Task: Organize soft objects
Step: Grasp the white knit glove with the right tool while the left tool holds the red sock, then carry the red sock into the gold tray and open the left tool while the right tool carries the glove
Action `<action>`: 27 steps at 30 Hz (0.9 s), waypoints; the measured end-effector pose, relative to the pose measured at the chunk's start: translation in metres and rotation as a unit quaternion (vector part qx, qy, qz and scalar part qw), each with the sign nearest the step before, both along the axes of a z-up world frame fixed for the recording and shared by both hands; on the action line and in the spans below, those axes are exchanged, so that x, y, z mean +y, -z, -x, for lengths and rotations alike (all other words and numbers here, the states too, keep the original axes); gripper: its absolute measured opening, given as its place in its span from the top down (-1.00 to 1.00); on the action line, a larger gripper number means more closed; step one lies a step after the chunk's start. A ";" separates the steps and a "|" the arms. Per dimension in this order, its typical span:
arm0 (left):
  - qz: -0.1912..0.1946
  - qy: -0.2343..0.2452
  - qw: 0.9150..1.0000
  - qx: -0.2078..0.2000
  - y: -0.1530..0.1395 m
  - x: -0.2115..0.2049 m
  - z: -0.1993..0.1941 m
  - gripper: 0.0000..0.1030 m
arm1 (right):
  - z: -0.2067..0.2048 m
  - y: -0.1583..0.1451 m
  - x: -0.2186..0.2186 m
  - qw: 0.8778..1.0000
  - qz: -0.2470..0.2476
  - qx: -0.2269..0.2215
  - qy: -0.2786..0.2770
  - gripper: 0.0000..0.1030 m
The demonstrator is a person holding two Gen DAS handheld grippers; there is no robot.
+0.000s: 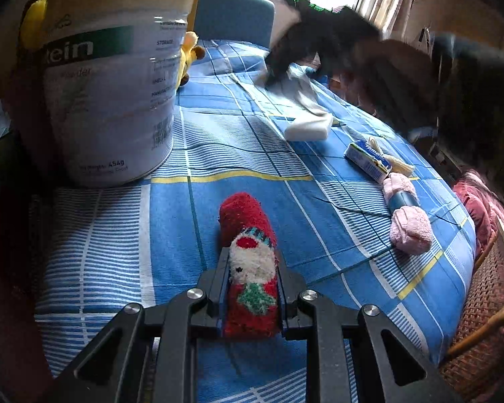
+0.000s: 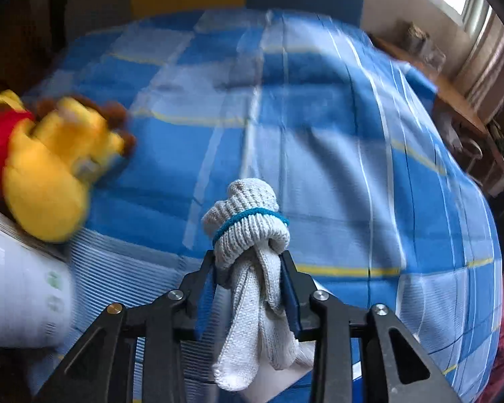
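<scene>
Fingers (image 1: 222,275) half-hide red sock (image 1: 248,262); background blurred

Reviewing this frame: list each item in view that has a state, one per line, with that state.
Left gripper: shut on the red fuzzy Santa sock.
Right gripper: shut on the white knitted glove bundle, lifted.
Large white protein powder tin: upright, lid off.
Pink rolled socks: lying on the blue checked cloth, banded.
White rectangular sponge block: lying flat.
Yellow plush bear: lying beside the tin, blurred.

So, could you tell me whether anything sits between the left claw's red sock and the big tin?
Nothing visible does. The left claw grips the red sock, and only bare blue checked bedsheet lies before the tin.
</scene>
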State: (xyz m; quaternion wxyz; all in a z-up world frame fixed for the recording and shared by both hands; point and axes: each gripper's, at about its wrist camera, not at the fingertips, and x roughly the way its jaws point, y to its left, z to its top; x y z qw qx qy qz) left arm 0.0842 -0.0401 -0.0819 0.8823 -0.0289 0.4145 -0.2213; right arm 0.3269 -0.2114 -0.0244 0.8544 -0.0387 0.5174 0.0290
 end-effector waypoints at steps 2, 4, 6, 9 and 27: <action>0.003 0.000 1.000 0.009 -0.004 0.004 -0.001 0.60 | -0.002 -0.027 0.011 1.000 -0.009 -0.021 -0.015 0.32; 0.012 -0.002 1.000 0.019 -0.012 0.009 -0.001 0.62 | -0.008 -0.056 0.025 0.999 -0.017 -0.041 -0.032 0.32; 0.016 0.000 1.000 0.004 -0.024 0.013 0.006 0.62 | -0.016 -0.085 0.049 0.996 -0.022 -0.062 -0.054 0.32; 0.023 0.004 1.000 -0.006 -0.041 0.024 0.014 0.62 | -0.021 -0.113 0.088 0.993 -0.028 -0.084 -0.082 0.32; 0.038 -0.138 0.988 -0.053 -0.103 0.180 0.080 0.62 | 0.061 -0.147 0.285 0.948 -0.111 -0.105 -0.278 0.32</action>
